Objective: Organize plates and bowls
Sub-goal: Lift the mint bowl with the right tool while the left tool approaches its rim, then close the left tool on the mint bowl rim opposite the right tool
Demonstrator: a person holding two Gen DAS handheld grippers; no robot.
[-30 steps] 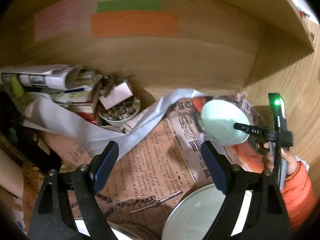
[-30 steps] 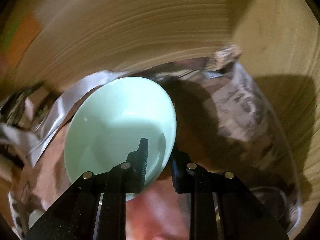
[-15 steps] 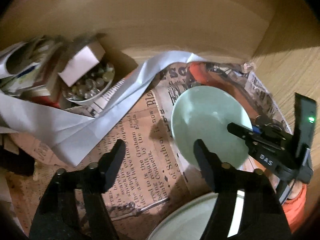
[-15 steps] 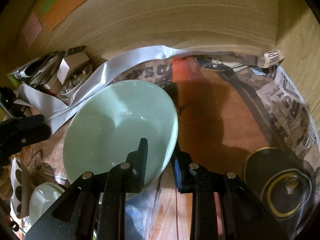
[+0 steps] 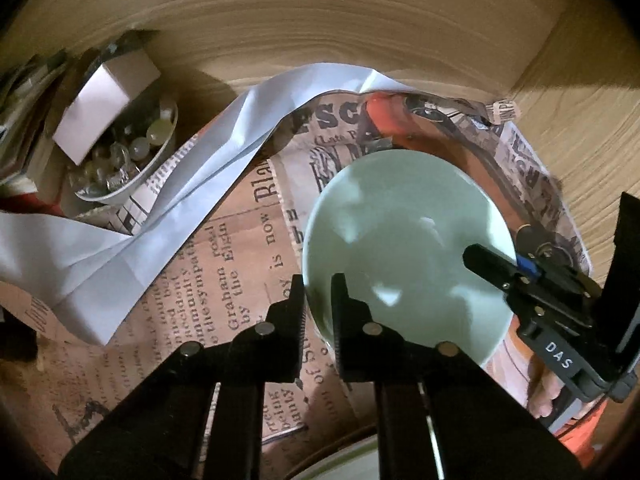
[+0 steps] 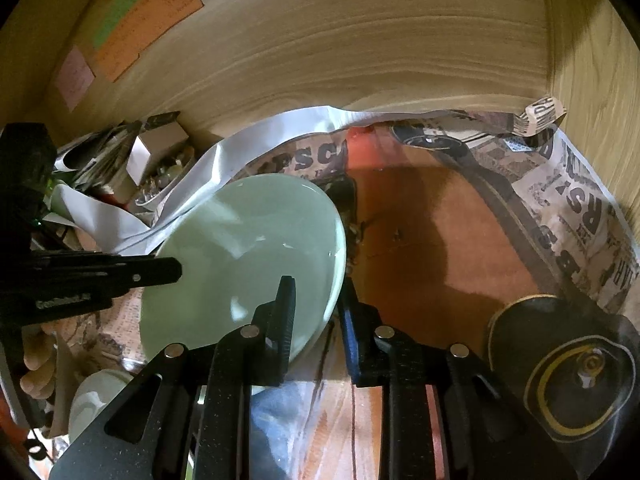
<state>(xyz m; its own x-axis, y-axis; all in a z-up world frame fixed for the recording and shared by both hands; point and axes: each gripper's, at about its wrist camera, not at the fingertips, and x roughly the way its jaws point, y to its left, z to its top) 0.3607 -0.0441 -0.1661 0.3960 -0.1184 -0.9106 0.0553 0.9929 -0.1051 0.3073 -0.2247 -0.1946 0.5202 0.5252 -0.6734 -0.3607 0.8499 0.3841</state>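
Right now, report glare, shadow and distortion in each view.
Left wrist view: fisheye bends the wooden wall; white glints on the green bowl; corners dark. Right wrist view: same curving; a broad shadow falls on the orange surface; glare streaks in the bowl; the sticky notes are blurred.

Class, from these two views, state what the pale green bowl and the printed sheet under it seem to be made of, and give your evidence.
Pale green bowl: probably glazed ceramic, possibly melamine; the smooth, glossy surface shows sharp white highlights and an even rim.

Printed sheet: newspaper, matte and brownish, with black columns of type, creases and a curled edge.
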